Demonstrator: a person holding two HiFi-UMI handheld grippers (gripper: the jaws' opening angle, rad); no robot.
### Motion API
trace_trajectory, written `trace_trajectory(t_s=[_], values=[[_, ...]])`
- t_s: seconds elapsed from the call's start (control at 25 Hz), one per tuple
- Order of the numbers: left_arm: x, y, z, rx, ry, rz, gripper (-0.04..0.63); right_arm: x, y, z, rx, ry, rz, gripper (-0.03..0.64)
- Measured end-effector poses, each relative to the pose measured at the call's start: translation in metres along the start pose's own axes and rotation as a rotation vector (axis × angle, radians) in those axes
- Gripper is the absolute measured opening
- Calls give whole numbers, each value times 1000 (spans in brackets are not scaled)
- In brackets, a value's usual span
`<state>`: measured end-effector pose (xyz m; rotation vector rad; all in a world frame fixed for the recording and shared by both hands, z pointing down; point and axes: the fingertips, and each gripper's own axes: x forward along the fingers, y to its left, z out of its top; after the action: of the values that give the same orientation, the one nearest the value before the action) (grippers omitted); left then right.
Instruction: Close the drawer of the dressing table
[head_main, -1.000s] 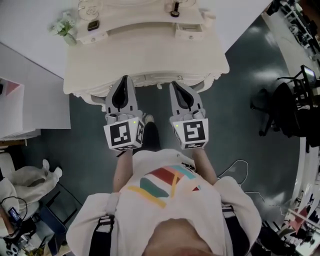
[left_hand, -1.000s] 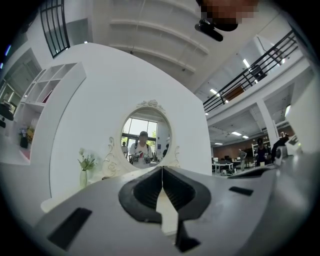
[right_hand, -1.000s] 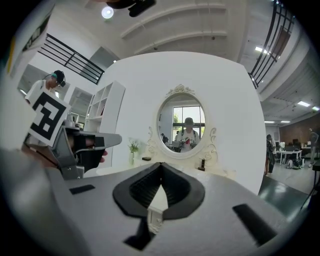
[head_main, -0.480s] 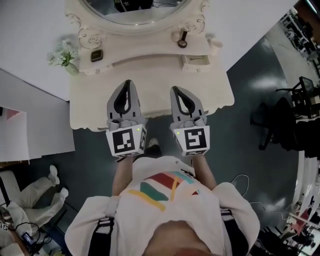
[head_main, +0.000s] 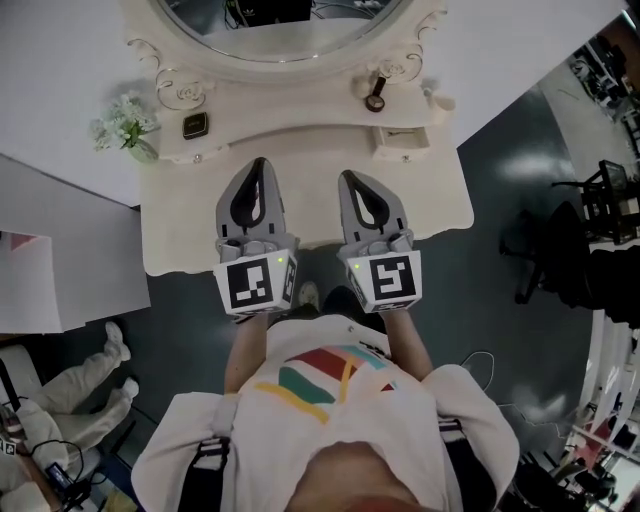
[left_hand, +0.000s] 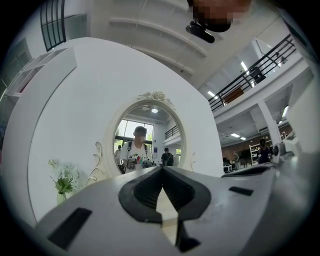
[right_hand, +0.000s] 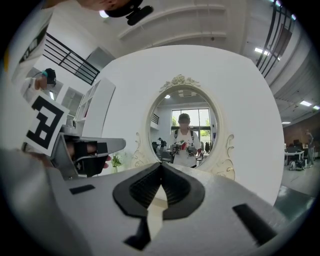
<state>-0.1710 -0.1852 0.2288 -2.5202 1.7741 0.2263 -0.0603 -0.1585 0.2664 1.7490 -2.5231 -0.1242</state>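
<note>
The cream dressing table (head_main: 190, 240) stands in front of me, with its oval mirror (head_main: 275, 25) at the top of the head view. On its raised back shelf a small right-hand drawer (head_main: 405, 140) sticks out a little; the left one (head_main: 195, 152) sits flush. My left gripper (head_main: 258, 163) and right gripper (head_main: 348, 177) hover side by side over the tabletop, both shut and empty. In the left gripper view the shut left gripper (left_hand: 161, 169) points at the mirror (left_hand: 146, 142). The right gripper (right_hand: 161, 165) also faces the mirror (right_hand: 185, 132). No front drawer under the tabletop shows.
A vase of white flowers (head_main: 125, 128) and a small dark clock (head_main: 195, 125) sit on the shelf's left, a dark knob-like item (head_main: 376, 100) on its right. A white partition (head_main: 60, 230) flanks the table's left. A black chair (head_main: 560, 230) stands to the right, bags (head_main: 60, 400) lie bottom left.
Both grippers moved forward and up from the table's front edge to above the tabletop, nearer the mirror. Their jaws stayed shut.
</note>
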Motion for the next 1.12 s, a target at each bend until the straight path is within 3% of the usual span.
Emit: trace_trajectory(t_s=[0.6, 1.12], values=[[9, -12, -2, 19, -4, 78, 6, 6, -12, 4, 15, -28, 84, 0], [31, -46, -12, 25, 1, 34, 6, 4, -42, 1, 35, -23, 76, 0]])
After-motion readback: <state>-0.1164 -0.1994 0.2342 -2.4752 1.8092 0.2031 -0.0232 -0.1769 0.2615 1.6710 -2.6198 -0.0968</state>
